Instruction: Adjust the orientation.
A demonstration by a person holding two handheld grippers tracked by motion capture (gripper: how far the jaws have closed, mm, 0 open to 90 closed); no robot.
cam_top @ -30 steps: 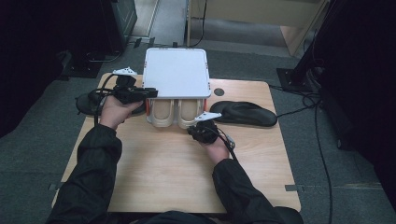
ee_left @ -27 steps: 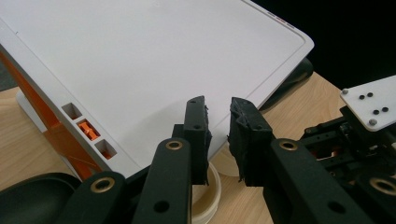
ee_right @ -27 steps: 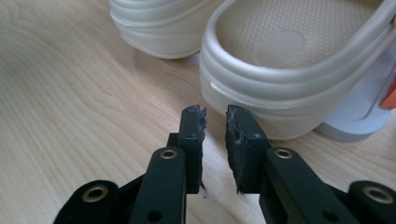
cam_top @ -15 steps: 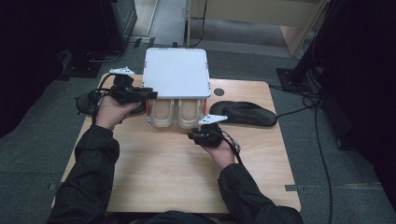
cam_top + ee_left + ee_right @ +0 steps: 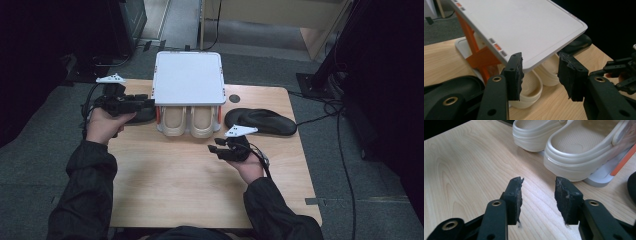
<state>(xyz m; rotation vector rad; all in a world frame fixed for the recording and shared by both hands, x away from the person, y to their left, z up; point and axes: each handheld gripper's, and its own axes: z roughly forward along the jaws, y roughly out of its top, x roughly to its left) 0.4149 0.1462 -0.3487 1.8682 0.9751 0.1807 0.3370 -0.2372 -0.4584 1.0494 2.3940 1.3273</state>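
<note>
A white shoe rack (image 5: 188,77) stands at the table's far middle, its flat top shelf (image 5: 524,27) carried on orange struts (image 5: 474,45). Under the shelf, on the rack's white base (image 5: 599,178), sits a pair of cream clogs (image 5: 189,121), heels toward me. My left gripper (image 5: 146,105) is open beside the rack's left edge, and its jaws frame the shelf's near corner (image 5: 540,75). My right gripper (image 5: 214,149) is open and empty low over the bare wood, a short way in front of the right clog (image 5: 579,147) and apart from it (image 5: 537,197).
A black shoe (image 5: 260,121) lies on the table right of the rack. Another black shoe (image 5: 142,116) lies left of the rack, partly under my left gripper. The wooden table (image 5: 175,185) has open room in front. Cables (image 5: 340,130) trail over the grey floor.
My right gripper has drawn back from the clogs toward the person's side. The left gripper has shifted slightly left and stays by the rack.
</note>
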